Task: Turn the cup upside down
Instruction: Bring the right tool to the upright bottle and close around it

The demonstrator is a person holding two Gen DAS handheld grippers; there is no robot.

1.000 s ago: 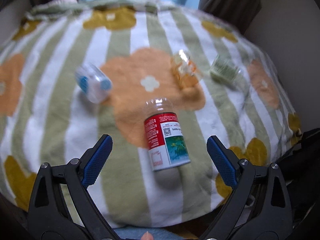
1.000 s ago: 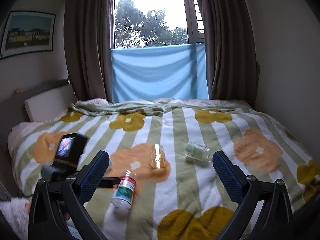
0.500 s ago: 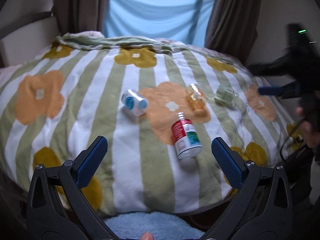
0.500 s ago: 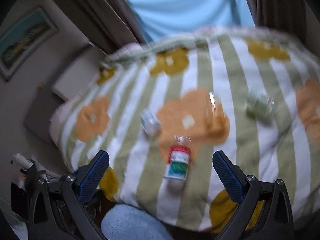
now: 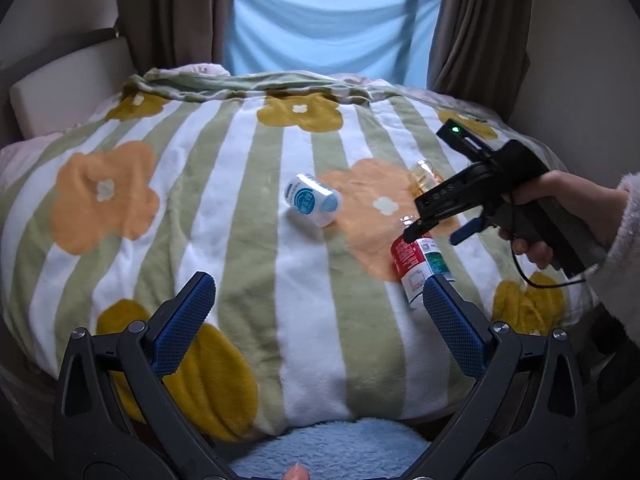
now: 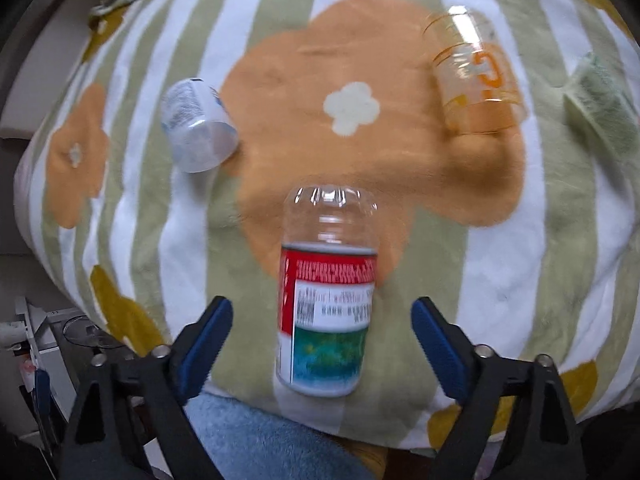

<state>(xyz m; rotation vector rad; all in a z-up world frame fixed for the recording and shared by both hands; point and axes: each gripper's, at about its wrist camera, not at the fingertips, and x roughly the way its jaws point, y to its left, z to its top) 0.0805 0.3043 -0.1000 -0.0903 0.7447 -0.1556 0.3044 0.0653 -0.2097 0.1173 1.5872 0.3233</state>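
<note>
Cup [image 6: 326, 292], clear cylindrical plastic with a red-and-green label, lies on its side on the fuzzy striped bed blanket [image 6: 540, 240], low centre of frame. My right gripper [image 6: 322, 340] spreads wide around it, untouching; my left gripper [image 5: 318, 320] gapes wide too.

Right gripper [image 6: 322, 332] has dropped from a high room-facing pose to just above the red-label cup [image 6: 326, 292], wide open, cup now between its fingers. Left gripper [image 5: 320, 316] pulled back and swung left: cup was centred between its fingers, now off by the right fingertip [image 5: 438, 290].

Both hand-held grippers, left [image 5: 316, 320] and right [image 6: 322, 344], wide apart, empty.
</note>
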